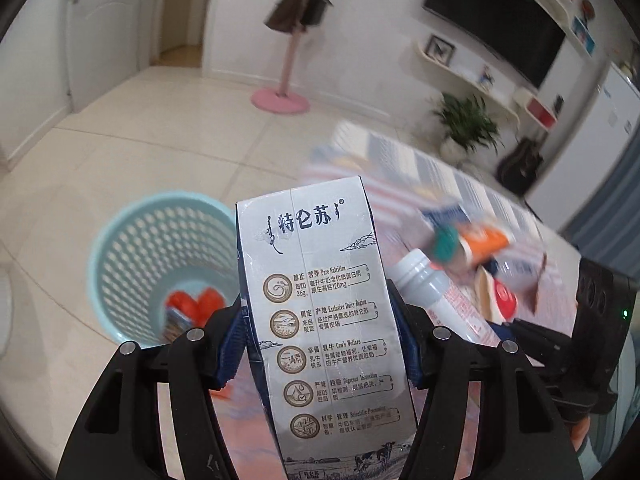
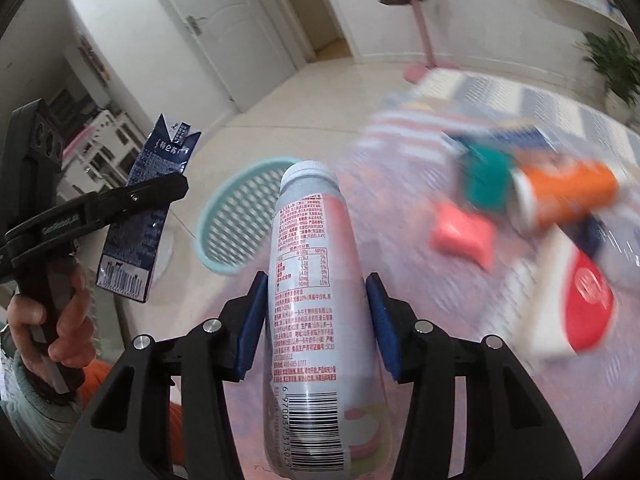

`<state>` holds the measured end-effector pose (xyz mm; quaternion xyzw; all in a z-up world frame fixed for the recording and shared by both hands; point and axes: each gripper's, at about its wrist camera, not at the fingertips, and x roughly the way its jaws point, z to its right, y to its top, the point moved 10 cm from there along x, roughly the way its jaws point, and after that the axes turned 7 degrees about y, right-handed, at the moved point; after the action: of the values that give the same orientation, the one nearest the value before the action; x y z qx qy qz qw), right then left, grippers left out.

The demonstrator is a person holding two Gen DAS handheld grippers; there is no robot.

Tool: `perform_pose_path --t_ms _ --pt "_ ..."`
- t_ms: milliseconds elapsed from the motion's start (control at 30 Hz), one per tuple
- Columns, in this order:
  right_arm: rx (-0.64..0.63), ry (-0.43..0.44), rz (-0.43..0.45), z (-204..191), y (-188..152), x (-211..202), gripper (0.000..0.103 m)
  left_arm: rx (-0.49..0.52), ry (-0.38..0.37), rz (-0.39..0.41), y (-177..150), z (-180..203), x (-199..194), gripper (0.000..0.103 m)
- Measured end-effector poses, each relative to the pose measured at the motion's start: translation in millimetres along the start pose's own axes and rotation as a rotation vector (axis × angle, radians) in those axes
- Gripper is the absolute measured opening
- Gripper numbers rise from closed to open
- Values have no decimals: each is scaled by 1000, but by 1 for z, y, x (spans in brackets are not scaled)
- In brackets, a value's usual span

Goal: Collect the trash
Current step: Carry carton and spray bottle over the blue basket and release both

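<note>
Both claws loaded: I've got left gripper (image 1: pixel 320 344) clamped on milk carton (image 1: pixel 320 300), right gripper (image 2: pixel 316 320) clamped on bottle (image 2: pixel 312 280), both angled down. Basket (image 1: pixel 160 264) rim ahead-left of left claw, open floor (image 1: pixel 160 140) beyond.

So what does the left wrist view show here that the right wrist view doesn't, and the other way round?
Only the left wrist view: red trash lying inside the pale blue perforated plastic basket, plus the wall-mounted black television.

Only the right wrist view: the person's hand around the left gripper's handle, and a pink pillow-shaped packet on the table.

Both: the left gripper shut on the silver-and-blue milk carton, the right gripper shut on the white plastic bottle with red print, the basket, and the orange cylindrical can.
</note>
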<state>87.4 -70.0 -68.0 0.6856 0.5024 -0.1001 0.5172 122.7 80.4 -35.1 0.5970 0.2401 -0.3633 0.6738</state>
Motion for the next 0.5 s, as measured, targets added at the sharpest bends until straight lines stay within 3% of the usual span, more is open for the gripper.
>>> perform_pose_path --t_ms 233,367,500 --pt "-95 7 19 -56 53 40 46 -130 87 31 39 -93 17 60" --pt "-115 6 14 -80 77 70 46 -223 114 -23 37 -139 46 60" --pt "-115 -6 -9 -95 92 106 46 -260 129 -83 30 -162 75 60"
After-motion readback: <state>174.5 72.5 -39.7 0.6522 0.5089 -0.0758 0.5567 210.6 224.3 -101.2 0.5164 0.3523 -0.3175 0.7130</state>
